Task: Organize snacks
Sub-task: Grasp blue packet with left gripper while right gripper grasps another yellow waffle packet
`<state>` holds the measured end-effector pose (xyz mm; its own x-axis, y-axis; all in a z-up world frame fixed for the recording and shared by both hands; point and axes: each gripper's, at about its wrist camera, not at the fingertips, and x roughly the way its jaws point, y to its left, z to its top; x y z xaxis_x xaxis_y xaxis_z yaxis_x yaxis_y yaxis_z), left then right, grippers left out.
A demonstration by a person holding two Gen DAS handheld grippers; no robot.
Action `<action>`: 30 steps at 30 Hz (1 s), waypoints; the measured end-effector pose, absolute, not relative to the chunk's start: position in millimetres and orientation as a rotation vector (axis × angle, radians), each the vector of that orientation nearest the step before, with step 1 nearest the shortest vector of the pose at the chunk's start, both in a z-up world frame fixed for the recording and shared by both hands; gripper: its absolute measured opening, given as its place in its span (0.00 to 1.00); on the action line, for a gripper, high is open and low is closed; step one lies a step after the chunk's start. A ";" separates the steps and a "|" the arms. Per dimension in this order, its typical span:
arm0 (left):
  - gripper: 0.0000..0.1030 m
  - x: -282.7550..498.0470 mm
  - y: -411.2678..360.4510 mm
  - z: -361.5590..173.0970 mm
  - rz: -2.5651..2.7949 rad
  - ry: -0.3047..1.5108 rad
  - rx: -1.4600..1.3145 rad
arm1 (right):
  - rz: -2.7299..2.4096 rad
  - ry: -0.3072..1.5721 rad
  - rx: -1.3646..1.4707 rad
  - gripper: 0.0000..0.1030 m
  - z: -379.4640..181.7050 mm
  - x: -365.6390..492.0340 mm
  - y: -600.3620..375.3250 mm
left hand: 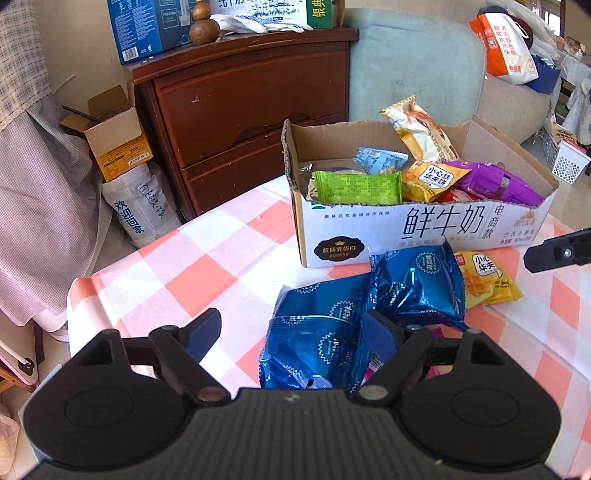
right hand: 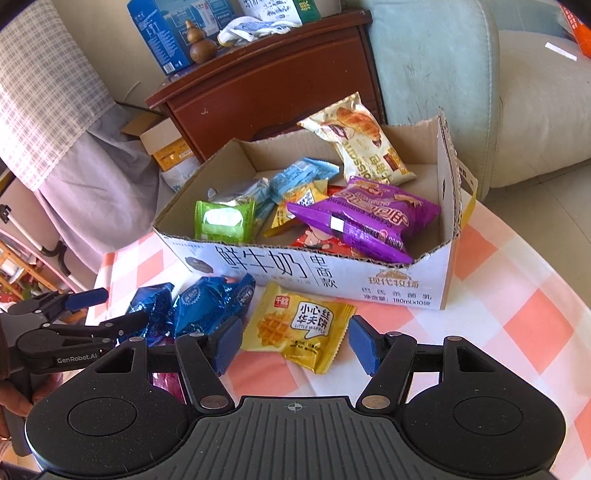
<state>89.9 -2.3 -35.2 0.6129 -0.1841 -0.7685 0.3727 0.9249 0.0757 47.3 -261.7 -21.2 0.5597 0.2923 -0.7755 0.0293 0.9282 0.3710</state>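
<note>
Left gripper: my left gripper (left hand: 295, 330) has its jaws spread wide; one finger (left hand: 380, 334) lies over the blue packs (left hand: 351, 314), the other stands over bare cloth. It grips nothing.
Right gripper: my right gripper (right hand: 295, 341) is also spread wide, its fingers either side of the near end of the waffle pack (right hand: 295, 326); I cannot tell whether a pad touches it. Nothing is clamped.
Blue packs: several foil packs heaped on the table, just before the box (right hand: 332, 275) front and beside the waffle pack.
Waffle pack: yellow, flat on the cloth, near the box front; reads "小心华夫饼" and "LITTLE WAFFLE".
Box: cut-down white carton on the table, printed "鲜牛奶", "电商款", "现代牧场" and "180ml×10".
Box contents: a green pack (right hand: 225, 221), a purple bag (right hand: 365, 221), a croissant pack (right hand: 360, 136) leaning on the far wall, light-blue wrappers (right hand: 299, 177), a second yellow waffle pack (left hand: 430, 179) and a red pack mostly hidden.
Surface: table (left hand: 207, 258) under a pink-and-white checked cloth.
Room: a dark wooden cabinet (left hand: 243, 110) behind the table, a pale sofa (right hand: 461, 74) beside it, and an orange-and-white bag (left hand: 506, 48) on the sofa.
Cabinet top: a wooden gourd (right hand: 199, 42), a blue carton (left hand: 147, 33) and white gloves (left hand: 251, 22).
</note>
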 end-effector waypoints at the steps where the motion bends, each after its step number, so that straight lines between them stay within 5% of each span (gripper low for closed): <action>1: 0.81 89.6 -3.8 -37.1 -0.333 0.855 0.249 | 0.149 0.985 0.368 0.62 -24.7 47.9 -261.4; 21: 0.81 87.6 -7.7 -51.0 -0.334 0.870 0.352 | 0.086 1.085 0.412 0.63 -62.9 72.7 -241.7; 30: 0.79 91.7 13.1 -53.9 -0.287 0.888 0.317 | 0.300 1.073 0.259 0.63 -37.6 56.9 -215.7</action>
<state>91.7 13.1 -53.9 0.5984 -0.1129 -0.7932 0.3723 0.9158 0.1505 56.9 -215.7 -37.6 0.4445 0.3635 -0.8187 -0.1145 0.9295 0.3506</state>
